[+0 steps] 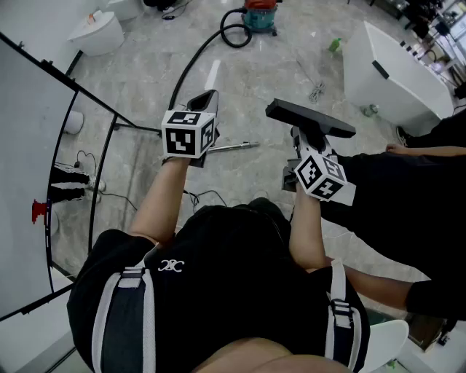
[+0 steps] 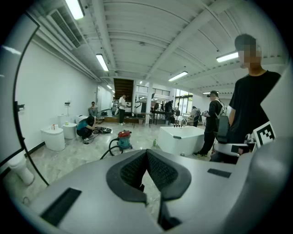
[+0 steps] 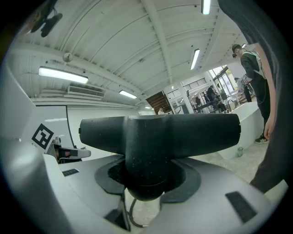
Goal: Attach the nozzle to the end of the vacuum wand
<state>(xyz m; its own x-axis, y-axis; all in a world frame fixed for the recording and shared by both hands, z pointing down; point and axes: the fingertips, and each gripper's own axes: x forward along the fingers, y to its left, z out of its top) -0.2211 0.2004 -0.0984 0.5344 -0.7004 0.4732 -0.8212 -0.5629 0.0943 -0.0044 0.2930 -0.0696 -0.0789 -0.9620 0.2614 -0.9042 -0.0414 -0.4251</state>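
Fingers (image 3: 188,179) of the right gripper (image 3: 145,182) are squeezed round the neck of the black nozzle (image 3: 160,130), so it's up in the air with its wide head sitting crosswise above them. The left gripper (image 2: 146,153) has its fingers (image 2: 132,172) pressed flat together with nothing in them. Around all that there's pale marble floor (image 1: 255,80), a white bathtub (image 1: 393,73) off to the right and a red vacuum (image 1: 260,13) further back. Its black hose (image 1: 188,69) runs in toward the person, and the metal wand (image 1: 231,148) lies on the floor between the two grippers, not joined to the nozzle
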